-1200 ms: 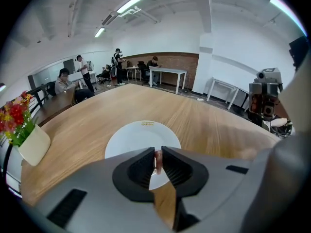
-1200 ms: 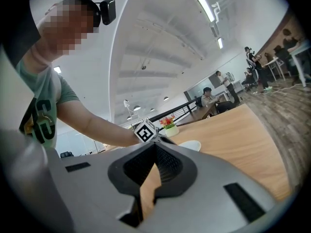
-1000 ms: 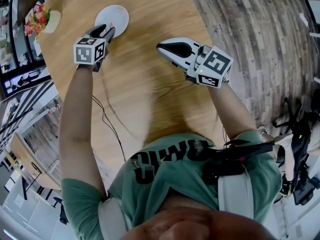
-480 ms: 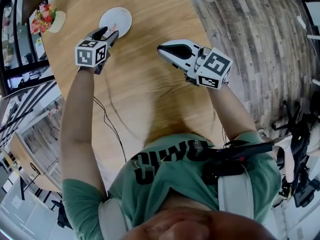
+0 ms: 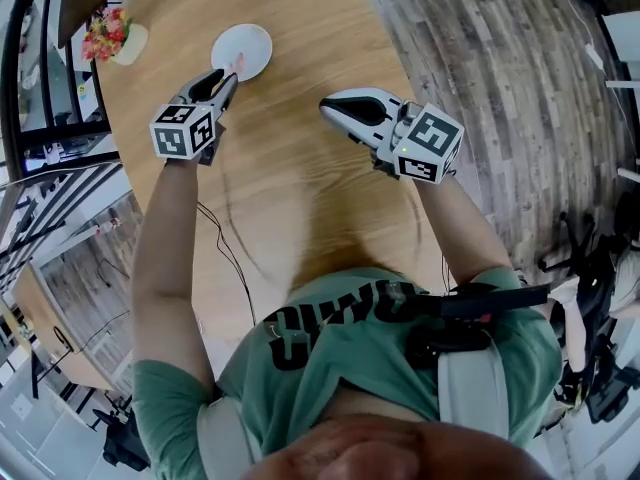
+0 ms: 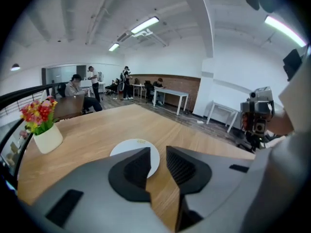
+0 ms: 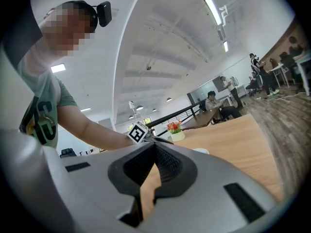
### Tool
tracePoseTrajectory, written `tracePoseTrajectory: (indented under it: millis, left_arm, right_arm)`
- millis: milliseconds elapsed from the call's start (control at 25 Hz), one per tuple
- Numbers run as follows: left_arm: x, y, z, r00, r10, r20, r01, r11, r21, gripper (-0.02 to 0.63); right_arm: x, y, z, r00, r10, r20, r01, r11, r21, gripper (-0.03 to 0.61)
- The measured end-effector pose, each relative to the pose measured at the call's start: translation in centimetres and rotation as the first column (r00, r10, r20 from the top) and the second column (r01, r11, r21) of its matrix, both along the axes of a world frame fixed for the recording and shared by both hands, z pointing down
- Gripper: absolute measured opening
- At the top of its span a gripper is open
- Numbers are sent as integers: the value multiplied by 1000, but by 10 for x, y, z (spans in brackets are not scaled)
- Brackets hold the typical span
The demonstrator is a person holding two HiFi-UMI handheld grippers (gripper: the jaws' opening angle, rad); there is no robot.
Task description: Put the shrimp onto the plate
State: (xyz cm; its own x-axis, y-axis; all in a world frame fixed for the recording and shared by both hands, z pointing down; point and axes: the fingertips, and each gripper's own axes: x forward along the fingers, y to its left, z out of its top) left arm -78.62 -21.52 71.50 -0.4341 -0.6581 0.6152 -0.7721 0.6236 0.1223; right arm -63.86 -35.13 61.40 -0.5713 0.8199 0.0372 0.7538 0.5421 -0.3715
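Note:
A small white plate lies on the far part of the round wooden table. A small pink piece, apparently the shrimp, rests on its near side. My left gripper hovers just short of the plate. Its jaws have just been closing but stand apart, with nothing between them. In the left gripper view the plate shows past the left gripper; the shrimp is hidden there. My right gripper is held level over the table's middle, shut and empty, and the right gripper has its tips touching in its own view.
A white pot of red and yellow flowers stands left of the plate, near the table's far-left edge. The table's curved right edge borders a plank floor. People, desks and a tripod device stand in the room beyond.
The left gripper has lifted and drawn back from the plate's edge. The right gripper has risen a little. The pink piece stays on the plate.

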Motion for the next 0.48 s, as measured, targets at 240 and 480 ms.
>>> tracePoseTrajectory:
  millis: [240,480]
  left_arm:
    - [54,28,-38,995,-95,-6,94,977,190,6]
    - [104,72,-81,994,-108,20,97,947,307,5]
  right_arm:
    - [13,7,-26,1000,8,16,-9,1000,28,6]
    - [30,35,-51,1000,6,25,-7,999,53,6]
